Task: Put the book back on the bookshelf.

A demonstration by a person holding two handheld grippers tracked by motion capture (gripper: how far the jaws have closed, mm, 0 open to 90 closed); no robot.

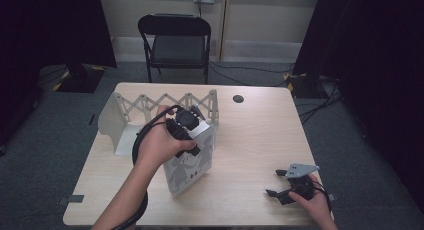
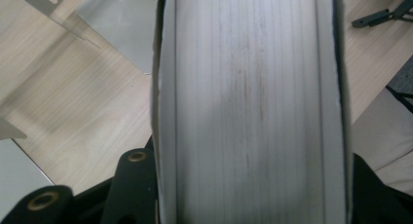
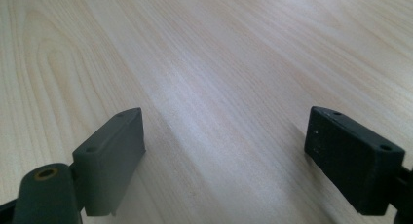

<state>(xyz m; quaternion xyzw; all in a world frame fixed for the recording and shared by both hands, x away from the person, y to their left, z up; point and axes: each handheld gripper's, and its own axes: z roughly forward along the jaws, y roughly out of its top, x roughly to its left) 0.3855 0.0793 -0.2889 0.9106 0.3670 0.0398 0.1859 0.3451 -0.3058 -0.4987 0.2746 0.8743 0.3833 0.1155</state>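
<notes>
A thick book [image 1: 191,169] with a white cover and grey tree shapes stands upright on the wooden table [image 1: 260,130], slightly tilted. My left gripper [image 1: 189,130] comes down on its top edge and is shut on it. In the left gripper view the book's page edges [image 2: 248,102] run between the black jaws of the left gripper [image 2: 251,185]. My right gripper [image 1: 275,183] rests at the table's front right, apart from the book. Its jaws stand wide open over bare wood, as the right gripper view shows around the right gripper [image 3: 224,146].
A metal expanding book rack [image 1: 150,102] stands at the table's back left, just behind the book; its plate [image 2: 117,24] is close by. A small black disc [image 1: 238,98] lies near the far edge. A black folding chair [image 1: 175,40] stands beyond the table.
</notes>
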